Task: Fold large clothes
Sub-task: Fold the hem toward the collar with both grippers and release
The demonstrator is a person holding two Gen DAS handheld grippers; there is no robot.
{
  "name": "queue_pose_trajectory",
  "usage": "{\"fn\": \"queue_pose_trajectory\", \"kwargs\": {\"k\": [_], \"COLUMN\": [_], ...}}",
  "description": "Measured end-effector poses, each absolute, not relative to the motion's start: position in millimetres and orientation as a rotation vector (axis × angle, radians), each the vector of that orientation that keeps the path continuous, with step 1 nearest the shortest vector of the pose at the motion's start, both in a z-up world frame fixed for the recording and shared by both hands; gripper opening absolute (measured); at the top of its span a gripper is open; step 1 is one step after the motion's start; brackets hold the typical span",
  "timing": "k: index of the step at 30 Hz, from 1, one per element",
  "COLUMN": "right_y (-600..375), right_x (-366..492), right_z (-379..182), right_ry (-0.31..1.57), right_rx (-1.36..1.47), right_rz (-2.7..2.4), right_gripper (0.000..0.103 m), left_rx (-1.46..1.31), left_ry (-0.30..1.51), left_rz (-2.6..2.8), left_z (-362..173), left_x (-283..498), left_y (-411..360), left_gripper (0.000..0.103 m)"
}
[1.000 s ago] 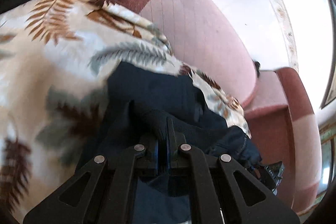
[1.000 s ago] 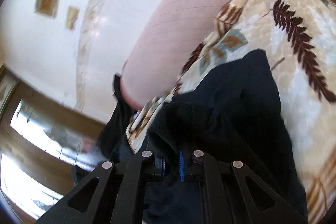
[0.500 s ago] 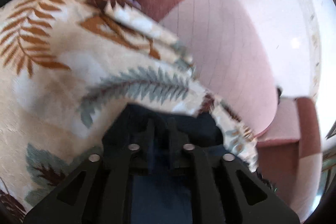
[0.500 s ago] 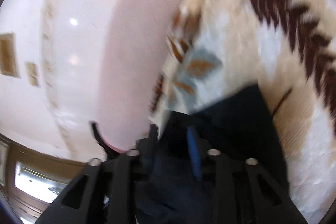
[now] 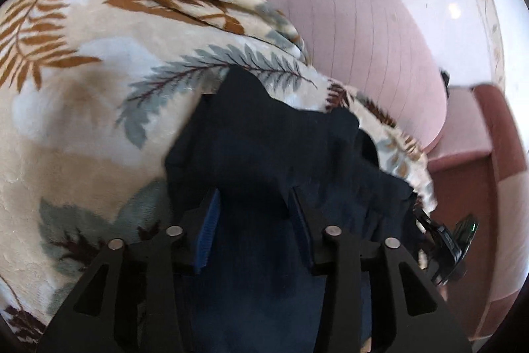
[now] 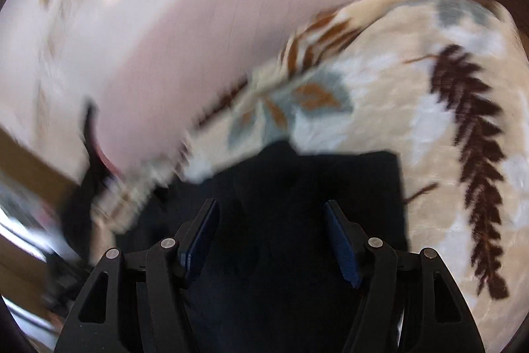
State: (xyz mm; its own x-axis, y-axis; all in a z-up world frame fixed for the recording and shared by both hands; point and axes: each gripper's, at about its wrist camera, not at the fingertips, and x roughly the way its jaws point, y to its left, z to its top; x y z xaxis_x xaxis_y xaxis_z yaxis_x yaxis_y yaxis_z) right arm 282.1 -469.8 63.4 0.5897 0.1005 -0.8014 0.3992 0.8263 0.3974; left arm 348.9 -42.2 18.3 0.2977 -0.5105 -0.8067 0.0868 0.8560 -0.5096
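The dark garment (image 5: 264, 154) lay on a leaf-print blanket (image 5: 82, 128) over a pink sofa (image 5: 363, 22). Only the left wrist view showed a small black device (image 5: 446, 247) at four o'clock; the right wrist view was blurred. Both the left gripper (image 5: 253, 204) and right gripper (image 6: 271, 214) were opening, the garment (image 6: 297, 187) lying between and beneath their parted pads, unpinched.

Home living room: pink sofa (image 5: 347, 9), leaf-print blanket (image 5: 82, 108)
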Motion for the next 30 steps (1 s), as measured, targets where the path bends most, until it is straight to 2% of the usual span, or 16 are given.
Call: {"fn": "queue_pose_trajectory", "kwargs": {"k": [1,2,3,8,12,13,14,17,19,21,22,23,24,25,27,30], "right_y": [-463.2,-460.1,-459.7,-506.5,-520.3,-517.9,-516.7,-513.9,-508.9,-502.6,-498.7,-497.0,-491.8,-483.6,-469.2,-477.5], "right_x": [289.3,291.0,289.9,254.8,258.0,252.2,246.6,208.2,175.4,149.4,139.0,134.4,132.5,134.0,124.2,104.7], "right_z": [58.9,59.0,61.9,73.9,28.3,31.2,35.6,52.5,61.4,60.7,55.5,51.4,45.7,43.2,58.9,67.1], "right_ry": [0.986,0.992,0.973,0.741,0.898,0.862,0.831,0.731,0.692,0.684,0.705,0.741,0.790,0.834,0.787,0.674], "right_rx": [0.518,0.487,0.479,0.710,0.812,0.825,0.847,0.944,0.938,0.921,0.921,0.914,0.890,0.849,0.737,0.781], "right_rz": [-0.235,-0.246,-0.234,-0.271,-0.325,-0.326,-0.321,-0.285,-0.279,-0.277,-0.261,-0.248,-0.242,-0.237,-0.238,-0.286], "right_gripper": [0.038,0.026,0.010,0.007,0.008,0.015,0.017,0.031,0.050,0.057,0.057,0.057,0.045,0.009,0.005,0.002], "left_rx": [-0.391,-0.377,-0.367,-0.321,-0.342,-0.344,-0.347,-0.318,-0.271,-0.240,-0.227,-0.204,-0.173,-0.126,-0.064,-0.025], "left_ry": [1.204,1.195,1.188,1.191,1.222,1.225,1.229,1.190,1.134,1.084,1.074,1.071,1.077,1.091,1.103,1.120], "left_rz": [-0.413,-0.416,-0.417,-0.338,-0.293,-0.288,-0.284,-0.300,-0.319,-0.342,-0.346,-0.343,-0.331,-0.306,-0.275,-0.248], "left_z": [20.2,21.9,22.4,10.3,1.3,3.2,6.2,23.6,36.4,43.3,43.2,40.3,36.0,28.9,19.9,8.2], "left_x": [346.7,346.0,345.9,352.3,354.8,353.2,349.3,320.4,292.3,262.4,251.5,242.5,237.6,233.5,231.4,228.2], "left_y": [-44.6,-47.1,-48.5,-45.8,-36.8,-34.1,-30.5,-24.3,-25.9,-29.6,-32.9,-38.3,-44.0,-50.9,-60.9,-64.3], "left_gripper": [0.043,0.043,0.043,0.043,0.043,0.043,0.043,0.043,0.043,0.043,0.043,0.044,0.044,0.044,0.044,0.045]}}
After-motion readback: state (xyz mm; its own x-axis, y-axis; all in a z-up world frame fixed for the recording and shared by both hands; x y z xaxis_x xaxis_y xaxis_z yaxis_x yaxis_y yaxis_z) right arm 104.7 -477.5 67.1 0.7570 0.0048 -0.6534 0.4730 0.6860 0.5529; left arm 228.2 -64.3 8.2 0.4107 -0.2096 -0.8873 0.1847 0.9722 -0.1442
